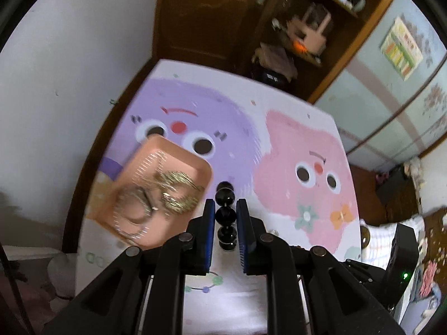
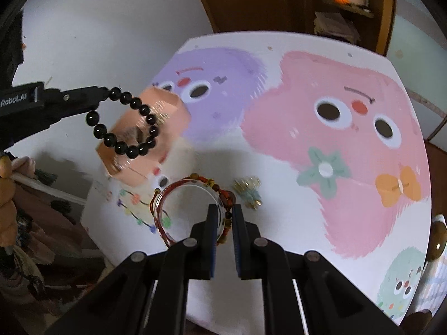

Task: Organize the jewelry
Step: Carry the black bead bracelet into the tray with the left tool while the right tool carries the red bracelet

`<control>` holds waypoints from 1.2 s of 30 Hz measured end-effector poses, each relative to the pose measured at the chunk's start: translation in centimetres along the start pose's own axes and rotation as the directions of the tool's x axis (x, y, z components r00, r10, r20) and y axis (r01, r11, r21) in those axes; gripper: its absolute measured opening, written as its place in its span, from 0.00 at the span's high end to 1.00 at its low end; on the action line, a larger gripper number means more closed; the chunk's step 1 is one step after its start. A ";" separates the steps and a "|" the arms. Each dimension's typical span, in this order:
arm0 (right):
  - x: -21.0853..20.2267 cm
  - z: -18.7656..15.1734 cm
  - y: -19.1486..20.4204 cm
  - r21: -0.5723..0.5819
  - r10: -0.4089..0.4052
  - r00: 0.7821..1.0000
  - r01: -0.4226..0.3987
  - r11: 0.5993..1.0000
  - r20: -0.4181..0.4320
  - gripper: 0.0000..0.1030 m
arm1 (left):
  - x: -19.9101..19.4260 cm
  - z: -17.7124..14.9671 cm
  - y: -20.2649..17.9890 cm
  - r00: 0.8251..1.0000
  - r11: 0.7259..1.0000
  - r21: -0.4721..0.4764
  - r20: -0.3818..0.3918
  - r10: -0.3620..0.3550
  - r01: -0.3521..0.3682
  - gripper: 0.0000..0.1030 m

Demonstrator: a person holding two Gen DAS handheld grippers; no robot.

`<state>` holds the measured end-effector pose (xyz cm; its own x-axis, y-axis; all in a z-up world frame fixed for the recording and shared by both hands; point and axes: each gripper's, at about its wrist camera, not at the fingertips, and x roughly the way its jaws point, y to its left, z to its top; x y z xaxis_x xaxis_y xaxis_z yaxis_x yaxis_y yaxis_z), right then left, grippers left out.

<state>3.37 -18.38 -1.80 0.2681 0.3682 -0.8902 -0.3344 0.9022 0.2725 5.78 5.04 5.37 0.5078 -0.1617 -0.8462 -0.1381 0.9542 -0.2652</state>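
My left gripper point(image 1: 225, 205) is shut on a black bead bracelet point(image 1: 225, 215) and holds it in the air just right of a peach tray point(image 1: 167, 153) that holds gold jewelry point(image 1: 176, 192). In the right wrist view the bracelet point(image 2: 127, 124) hangs as a loop from the left gripper's fingers point(image 2: 81, 95) above the tray point(image 2: 173, 111). My right gripper point(image 2: 224, 212) is shut on a red and brown bead bracelet point(image 2: 226, 199) that lies with red bangles point(image 2: 162, 217) on the table. A small gold and teal ornament point(image 2: 248, 191) lies just right of them.
The table wears a white cloth with purple point(image 2: 223, 64) and pink point(image 2: 321, 139) cartoon faces. A white wall stands to the left, a wooden shelf point(image 1: 301, 28) with clutter behind the table. The table's near edge is close under both grippers.
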 end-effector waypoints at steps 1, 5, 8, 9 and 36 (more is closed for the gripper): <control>-0.3 0.6 0.5 -0.003 0.006 1.000 -0.006 1.000 0.012 0.91 | -0.7 0.2 0.8 1.000 1.000 -0.009 0.019 0.007 -0.007 0.88; -1.0 2.6 2.3 -0.016 0.021 0.999 -0.020 1.000 0.047 0.91 | -1.1 0.3 3.2 0.999 0.998 -0.043 0.033 0.041 -0.040 0.88; -1.0 4.2 4.0 -0.036 0.027 0.998 -0.025 0.999 0.063 0.91 | 0.5 -0.1 5.3 0.998 0.995 -0.078 -0.012 0.060 -0.061 0.88; -0.9 4.8 4.7 -0.047 0.025 0.997 -0.022 0.999 0.068 0.91 | 1.0 -0.2 5.8 0.998 0.994 -0.087 -0.027 0.060 -0.062 0.88; 9.2 13.6 12.6 -0.006 0.047 0.998 -0.047 0.999 -0.032 0.91 | 7.0 -3.0 13.1 0.977 0.977 -0.045 -0.054 0.207 -0.209 0.39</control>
<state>13.94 -0.58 -1.62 0.2231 0.4029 -0.8877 -0.3521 0.8824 0.3120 4.96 15.59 -5.44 0.4213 0.0258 -0.9066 -0.2796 0.9546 -0.1027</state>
